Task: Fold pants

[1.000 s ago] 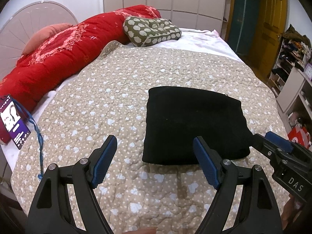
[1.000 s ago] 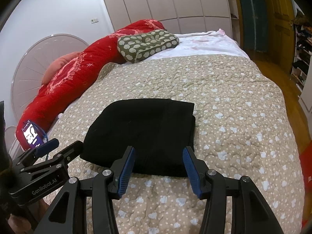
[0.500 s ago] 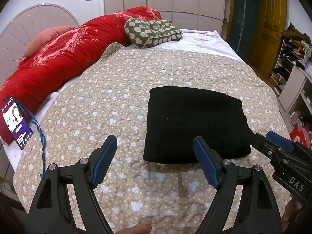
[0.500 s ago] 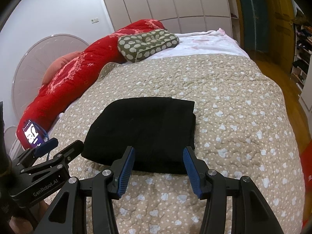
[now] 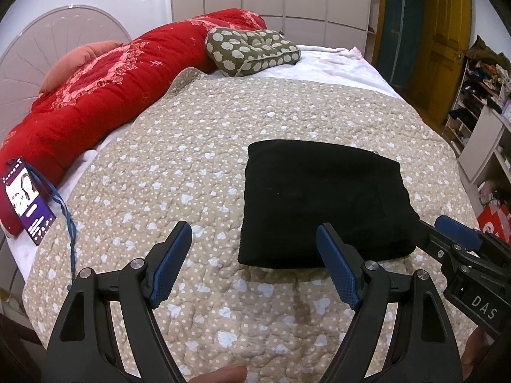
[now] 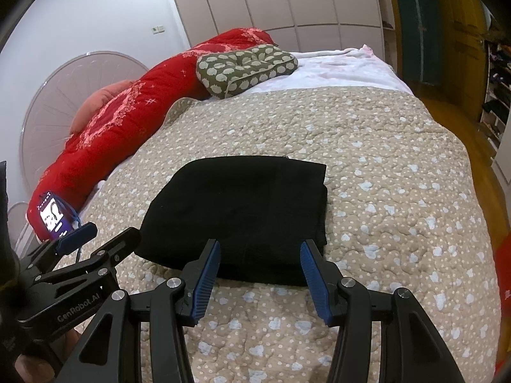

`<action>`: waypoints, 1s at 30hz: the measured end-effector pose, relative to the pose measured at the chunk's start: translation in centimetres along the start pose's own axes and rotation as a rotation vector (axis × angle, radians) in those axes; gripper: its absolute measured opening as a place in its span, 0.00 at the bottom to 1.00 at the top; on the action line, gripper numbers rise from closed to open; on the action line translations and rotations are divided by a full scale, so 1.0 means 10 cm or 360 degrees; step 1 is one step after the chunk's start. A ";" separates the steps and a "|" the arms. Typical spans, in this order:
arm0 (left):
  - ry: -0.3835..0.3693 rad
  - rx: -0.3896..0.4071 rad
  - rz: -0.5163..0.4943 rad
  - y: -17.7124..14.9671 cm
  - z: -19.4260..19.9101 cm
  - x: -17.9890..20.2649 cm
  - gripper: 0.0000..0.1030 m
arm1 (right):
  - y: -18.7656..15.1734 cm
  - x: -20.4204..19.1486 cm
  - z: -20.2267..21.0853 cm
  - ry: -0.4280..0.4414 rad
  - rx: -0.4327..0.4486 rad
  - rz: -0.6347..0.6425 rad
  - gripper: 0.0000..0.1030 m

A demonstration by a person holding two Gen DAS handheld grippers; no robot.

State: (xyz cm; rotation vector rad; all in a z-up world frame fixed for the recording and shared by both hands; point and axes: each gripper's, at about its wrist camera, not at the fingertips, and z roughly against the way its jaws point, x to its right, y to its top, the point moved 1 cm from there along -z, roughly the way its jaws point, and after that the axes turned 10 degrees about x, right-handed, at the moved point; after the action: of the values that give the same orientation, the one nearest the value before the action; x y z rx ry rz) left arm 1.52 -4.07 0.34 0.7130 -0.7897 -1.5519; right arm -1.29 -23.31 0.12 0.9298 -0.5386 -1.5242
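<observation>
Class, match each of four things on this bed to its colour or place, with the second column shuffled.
Things:
1. pants
2. cushion
3. quilt roll
4. badge card

Descriptions:
A. red, along the bed's left side
B. purple, on a blue lanyard at the left edge
C. black, folded flat in the middle of the bedspread
D. olive green with pale spots, at the far end

Pairs: 1-C, 2-D, 3-A, 4-B
</observation>
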 end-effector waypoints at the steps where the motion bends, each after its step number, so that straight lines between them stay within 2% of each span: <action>1: 0.0001 0.0000 0.0000 0.00 0.00 0.00 0.79 | 0.00 0.00 0.00 0.0001 -0.0002 0.0000 0.49; 20: 0.0001 -0.0016 0.0008 -0.02 0.00 -0.03 0.79 | -0.03 -0.04 0.00 0.0007 -0.0015 0.0011 0.50; 30: -0.0023 0.0011 -0.0011 0.01 0.07 0.06 0.79 | -0.07 0.14 0.05 -0.0050 -0.0017 -0.0013 0.51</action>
State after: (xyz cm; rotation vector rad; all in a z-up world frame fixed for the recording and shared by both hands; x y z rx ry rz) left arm 0.92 -4.65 0.83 0.7111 -0.8045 -1.5628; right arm -2.08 -24.64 -0.54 0.9021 -0.5492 -1.5498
